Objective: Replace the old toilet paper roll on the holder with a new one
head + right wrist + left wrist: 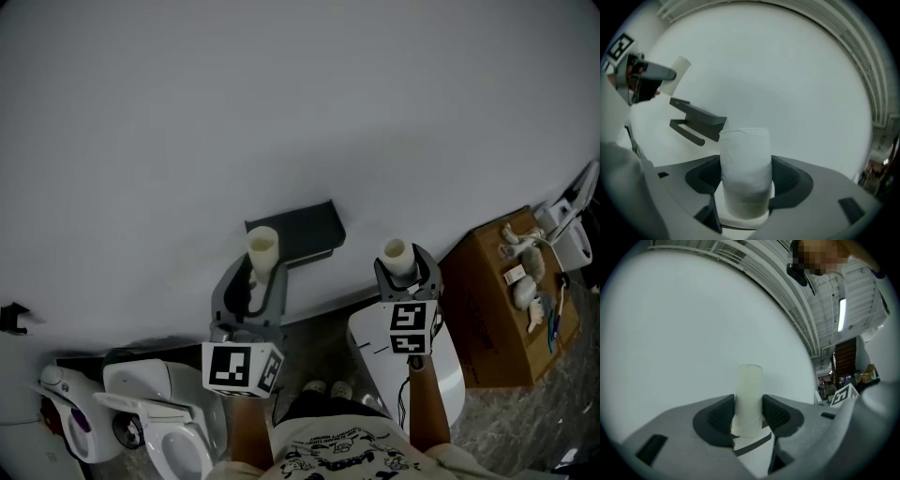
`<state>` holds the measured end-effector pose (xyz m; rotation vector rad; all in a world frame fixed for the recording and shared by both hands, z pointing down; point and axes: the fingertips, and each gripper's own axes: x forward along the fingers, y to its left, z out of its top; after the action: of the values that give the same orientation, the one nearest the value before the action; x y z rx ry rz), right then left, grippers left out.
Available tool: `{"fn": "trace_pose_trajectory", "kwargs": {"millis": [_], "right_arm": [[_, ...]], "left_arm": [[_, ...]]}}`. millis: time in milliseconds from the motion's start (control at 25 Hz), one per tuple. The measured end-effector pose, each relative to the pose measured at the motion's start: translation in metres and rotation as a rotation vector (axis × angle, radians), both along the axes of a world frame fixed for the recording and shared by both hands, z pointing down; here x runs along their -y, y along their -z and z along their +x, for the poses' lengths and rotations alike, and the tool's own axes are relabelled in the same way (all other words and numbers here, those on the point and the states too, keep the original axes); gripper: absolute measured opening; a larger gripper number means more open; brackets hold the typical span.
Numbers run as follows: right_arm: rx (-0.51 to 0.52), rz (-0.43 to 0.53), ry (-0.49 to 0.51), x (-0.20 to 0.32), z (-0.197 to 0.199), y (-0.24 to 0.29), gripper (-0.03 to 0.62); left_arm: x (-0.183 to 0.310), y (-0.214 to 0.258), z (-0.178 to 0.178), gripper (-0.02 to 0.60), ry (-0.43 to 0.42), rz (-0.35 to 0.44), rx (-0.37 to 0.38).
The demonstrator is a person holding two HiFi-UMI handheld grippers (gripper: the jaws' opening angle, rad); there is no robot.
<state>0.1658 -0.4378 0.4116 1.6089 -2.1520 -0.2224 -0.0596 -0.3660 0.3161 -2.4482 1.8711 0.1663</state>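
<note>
Tube (749, 390) in left tongs (749, 409) is bare cream; right tongs (746, 176) grip white roll (744, 159).

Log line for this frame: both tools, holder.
left tool: shut on empty tube | right tool: shut on new roll | holder: bare, on wall

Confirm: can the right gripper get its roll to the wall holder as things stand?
Probably yes. The holder looks bare, and nothing sits between it and the right gripper, jaws shut on the new roll. Only the left gripper, holding the old tube, hovers close beside it.
</note>
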Motion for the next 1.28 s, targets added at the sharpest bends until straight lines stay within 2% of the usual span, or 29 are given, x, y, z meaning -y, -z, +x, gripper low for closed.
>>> {"fn": "trace_pose_trajectory", "kwargs": {"millis": [320, 480, 560, 640, 1280], "right_arm": [[-0.63, 0.127, 0.086, 0.027, -0.013, -0.014, 0.316], [-0.858, 0.173, 0.143, 0.036, -0.023, -0.026, 0.316], [-0.94, 0.194, 0.176, 0.038, -0.029, -0.03, 0.316], [-0.971, 0.211, 0.204, 0.038, -0.035, -0.032, 0.316], [-0.971, 0.241, 0.343, 0.047, -0.078, -0.05, 0.316]], "left_arm": [[-0.017, 0.002, -0.038, 0.189, 0.076, -0.001, 0.012], [-0.023, 0.001, -0.049, 0.189, 0.094, 0.0, 0.019], [-0.026, 0.001, -0.053, 0.189, 0.098, -0.002, 0.02], [-0.027, 0.0, -0.055, 0.189, 0.104, -0.004, 0.02], [-0.03, -0.005, -0.06, 0.189, 0.158, -0.027, 0.047]]}}
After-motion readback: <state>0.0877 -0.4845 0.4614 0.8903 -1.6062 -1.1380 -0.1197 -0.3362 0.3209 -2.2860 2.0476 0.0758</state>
